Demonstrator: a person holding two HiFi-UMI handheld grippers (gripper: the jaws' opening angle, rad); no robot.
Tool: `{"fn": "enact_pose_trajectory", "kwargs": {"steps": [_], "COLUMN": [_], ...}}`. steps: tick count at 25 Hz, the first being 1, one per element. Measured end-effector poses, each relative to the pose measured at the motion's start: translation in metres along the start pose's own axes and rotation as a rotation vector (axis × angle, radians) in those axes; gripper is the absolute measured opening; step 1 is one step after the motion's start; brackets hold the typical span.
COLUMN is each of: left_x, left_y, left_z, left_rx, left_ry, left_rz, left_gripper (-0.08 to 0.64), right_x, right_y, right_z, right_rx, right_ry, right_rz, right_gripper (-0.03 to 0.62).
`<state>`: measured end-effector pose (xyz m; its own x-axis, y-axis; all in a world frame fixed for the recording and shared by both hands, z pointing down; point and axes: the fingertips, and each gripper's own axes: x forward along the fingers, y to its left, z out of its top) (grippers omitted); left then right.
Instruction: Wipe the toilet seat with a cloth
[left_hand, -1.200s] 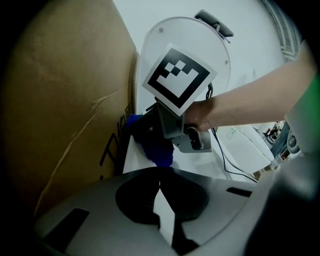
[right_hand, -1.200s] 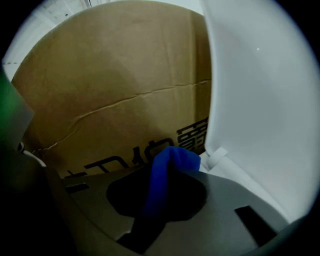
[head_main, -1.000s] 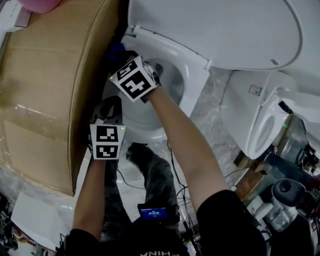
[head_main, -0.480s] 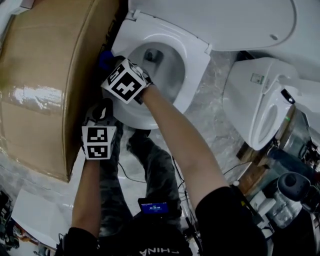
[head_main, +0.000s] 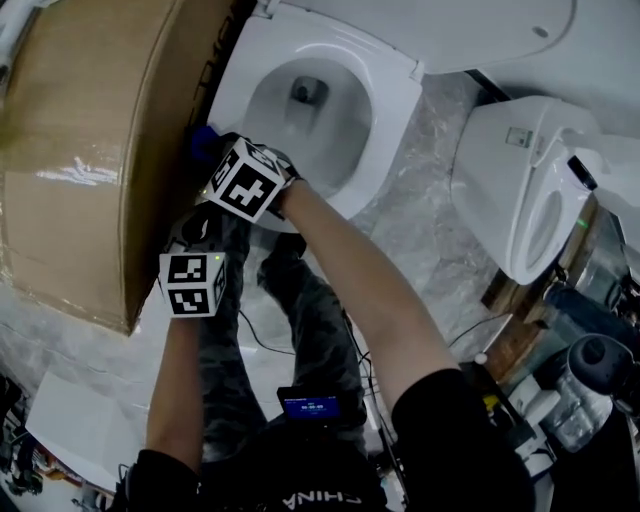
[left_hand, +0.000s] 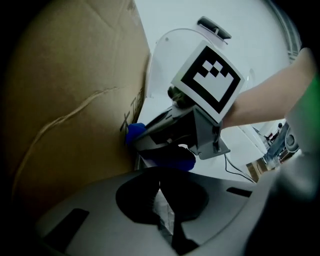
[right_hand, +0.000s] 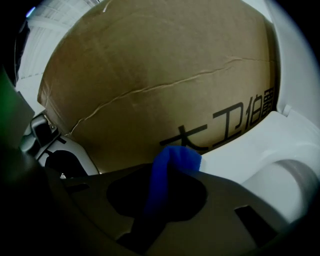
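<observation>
The right gripper (right_hand: 159, 210) has its jaws clamped on a blue cloth (right_hand: 172, 162), and a fold of the cloth sticks out past the tips. From above, the cloth sits at the left front edge of the toilet seat (head_main: 395, 110), squeezed into the narrow gap between the white rim and the big cardboard box (head_main: 90, 150) standing just beside the toilet. I cannot tell whether the cloth is pressed flat on the seat or only against its outer edge. The lid (head_main: 450, 30) is up, leaving the bowl open. The left gripper (left_hand: 161, 202) is nearer the person, low and beside the box, with its jaws together and nothing between them; it points towards the right gripper and the cloth. The person stands astride in front of the bowl in patterned trousers (head_main: 310, 320), both forearms reaching down. A second white toilet (head_main: 520, 190) stands off to the right on the marbled floor (head_main: 420, 250).
</observation>
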<state>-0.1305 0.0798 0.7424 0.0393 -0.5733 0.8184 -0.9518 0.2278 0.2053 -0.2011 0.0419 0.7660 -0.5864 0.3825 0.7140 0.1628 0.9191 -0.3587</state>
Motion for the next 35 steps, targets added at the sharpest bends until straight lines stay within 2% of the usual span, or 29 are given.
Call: {"fn": "enact_pose_trajectory", "kwargs": {"steps": [9,14,21,26,35], "left_x": [-0.017,-0.023,-0.012,-0.003,0.024], "left_y": [-0.013,-0.022,-0.057,-0.087,-0.131], "left_z": [-0.031,-0.045,-0.036,-0.024,-0.018], "left_rx": [-0.057,-0.034,0.091,0.12,0.205], "left_ry": [0.03,0.074,0.114,0.108,0.145], "left_rz": [-0.017,-0.041,-0.126,-0.175,-0.236], "left_gripper": [0.012,0.012,0.012,0.012,0.012], "right_x": [-0.021,-0.041,-0.073,-0.093,-0.133], "right_y": [0.064,0.078,0.077,0.07,0.025], "right_z": [-0.07,-0.103,-0.139,-0.16,-0.191], "right_rx": [0.016,0.059,0.173,0.261,0.413], "right_ry": [0.091,0.108,0.075,0.044,-0.064], "right_rz": [0.097,0.102,0.049,0.025,-0.095], "right_gripper": [0.052,0.052,0.052,0.052,0.054]}}
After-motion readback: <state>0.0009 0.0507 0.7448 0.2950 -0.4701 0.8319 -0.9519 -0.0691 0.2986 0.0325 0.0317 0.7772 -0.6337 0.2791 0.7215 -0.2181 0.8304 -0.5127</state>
